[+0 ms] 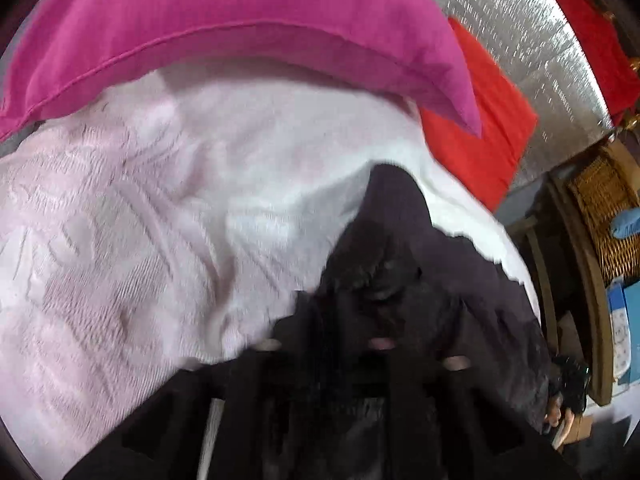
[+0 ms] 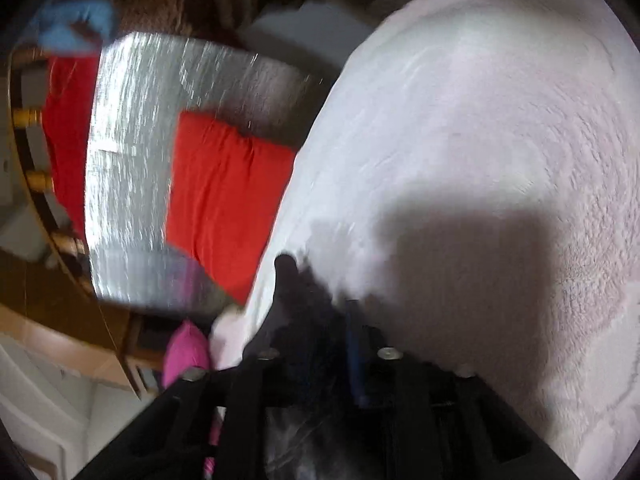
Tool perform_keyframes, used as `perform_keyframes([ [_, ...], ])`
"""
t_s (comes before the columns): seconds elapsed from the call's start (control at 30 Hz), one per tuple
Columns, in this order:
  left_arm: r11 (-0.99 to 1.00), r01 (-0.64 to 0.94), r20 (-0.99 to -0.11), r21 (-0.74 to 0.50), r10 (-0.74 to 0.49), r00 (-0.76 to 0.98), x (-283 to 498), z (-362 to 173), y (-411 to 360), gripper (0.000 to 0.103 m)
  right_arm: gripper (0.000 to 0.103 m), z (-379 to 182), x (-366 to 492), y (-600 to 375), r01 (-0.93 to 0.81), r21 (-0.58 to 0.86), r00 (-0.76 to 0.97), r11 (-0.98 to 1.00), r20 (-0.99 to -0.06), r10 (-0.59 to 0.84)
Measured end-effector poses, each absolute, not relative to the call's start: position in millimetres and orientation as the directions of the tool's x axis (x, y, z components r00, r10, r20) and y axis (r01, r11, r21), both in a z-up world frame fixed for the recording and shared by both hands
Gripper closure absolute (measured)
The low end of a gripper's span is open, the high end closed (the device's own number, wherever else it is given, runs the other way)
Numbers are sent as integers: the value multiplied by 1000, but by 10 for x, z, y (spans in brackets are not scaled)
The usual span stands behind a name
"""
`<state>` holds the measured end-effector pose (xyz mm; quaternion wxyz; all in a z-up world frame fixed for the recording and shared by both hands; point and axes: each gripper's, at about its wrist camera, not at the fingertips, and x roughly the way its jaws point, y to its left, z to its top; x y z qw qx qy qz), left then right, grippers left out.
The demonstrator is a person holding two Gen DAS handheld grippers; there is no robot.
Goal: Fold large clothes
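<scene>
**Inspector:** Black fingers of your left gripper (image 1: 360, 364) fill the bottom of the left wrist view, with the dark garment (image 1: 400, 248) heaped over and between them. The cloth hides the pads, so I cannot tell whether they are clamping it or standing off.

**Operator:** And the right?

**Inspector:** Your right gripper (image 2: 316, 360) has its jaws parted. A tongue of the same garment lies between them, and the pads do not appear to press on it. I record it as loose, not gripped.

**Operator:** Where does the garment sit?

**Inspector:** It is bunched on the white bedspread (image 1: 160, 200) near the bed's edge, below the pink pillow (image 1: 240, 8). It is not spread flat.

**Operator:** How will it handle?

**Inspector:** In my judgement it is soft and limp, with some bulk, and light enough to lift. It will sag and drag once raised, and a thin pinch could slip. Take it at a hem, seam or corner where the layers are doubled, one hold per gripper and set well apart, so the cloth hangs taut between them.

**Operator:** Pose?

**Inspector:** Your left gripper tips steeply down onto the heap. Your right lies shallower, aimed across the bedspread beside the bed's edge. Both views are blurred, so finer detail cannot be confirmed.
</scene>
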<state>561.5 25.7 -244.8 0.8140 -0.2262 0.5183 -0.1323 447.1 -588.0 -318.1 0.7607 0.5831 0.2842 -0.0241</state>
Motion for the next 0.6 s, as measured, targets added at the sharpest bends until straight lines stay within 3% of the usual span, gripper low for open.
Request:
perform_keyframes([
  [0.03, 858, -21, -789, -512, -461, 405, 5618, -2424, 274, 40, 7, -3125, 4488, -5885, 380, 856, 818, 352, -488, 304],
  [0.07, 841, -8, -780, -541, -498, 379, 5602, -2416, 257, 26, 5, -3052, 4503, -5874, 383, 840, 809, 384, -506, 300],
  [0.17, 836, 64, -779, -546, -534, 330, 5559, -2413, 85, 25, 5, -2903, 4619, -5802, 372, 799, 788, 472, -540, 294],
  [0.23, 863, 95, -803, -497, -498, 326, 5519, -2399, -28, 25, 7, -2938, 4812, -5709, 430, 725, 703, 538, -643, 305],
  [0.27, 875, 107, -811, -472, -478, 338, 5487, -2411, -70, 25, 10, -2977, 4873, -5685, 441, 706, 676, 555, -667, 312],
  [0.3, 887, 109, -817, -449, -457, 352, 5468, -2419, -84, 25, 27, -2995, 4911, -5627, 447, 679, 657, 582, -691, 302],
  [0.33, 908, 107, -831, -405, -415, 371, 5436, -2425, -116, 32, 56, -2987, 4877, -5544, 436, 650, 657, 623, -703, 273],
  [0.37, 920, 112, -838, -375, -388, 384, 5419, -2432, -137, 43, 67, -2972, 4881, -5468, 408, 629, 658, 662, -705, 264],
  [0.47, 936, 134, -834, -324, -350, 428, 5321, -2372, -238, 70, 81, -2864, 4930, -5360, 392, 584, 661, 711, -716, 224],
  [0.6, 954, 145, -818, -262, -299, 492, 5271, -2156, -265, 82, 89, -2526, 4777, -5312, 352, 601, 755, 717, -635, 162],
])
